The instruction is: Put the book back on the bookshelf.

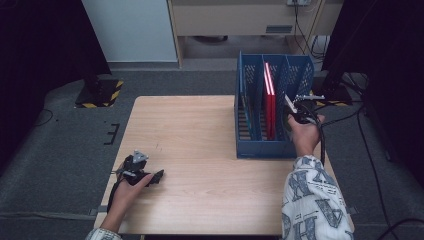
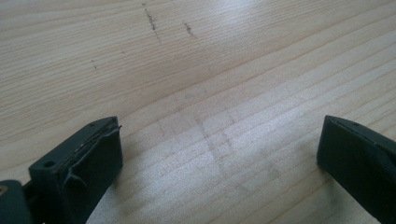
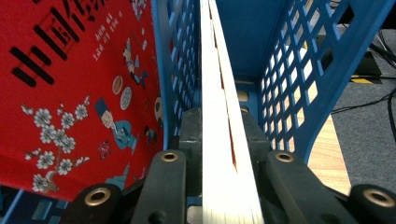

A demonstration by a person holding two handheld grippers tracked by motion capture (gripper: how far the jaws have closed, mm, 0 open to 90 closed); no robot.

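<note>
Right gripper view puts the right tool (image 3: pixel 217 163) low in the middle of the frame, its black jaws clamped on the white page edge of a thin book (image 3: pixel 219 140) that stands upright and runs away up the frame into the right-hand slot of the blue perforated plastic file rack (image 3: pixel 299 79). At the left of that frame, a red book with cartoon figures and white blossoms (image 3: pixel 70 93) sits in the neighbouring slot, beyond the blue divider. In the high view the right tool (image 1: pixel 295 107) is at the rack's near right side, right of centre, with the red book (image 1: pixel 270 105) upright in a middle slot. The left tool (image 1: pixel 150 177) lies idle at the lower left on the pale wooden worktop (image 1: pixel 200 140), jaws apart over bare wood.

The step looks like filing the thin book into its slot. How deep it sits I cannot tell. Next, it likely needs sliding fully home, kept parallel to the divider, then letting go without tipping it.
</note>
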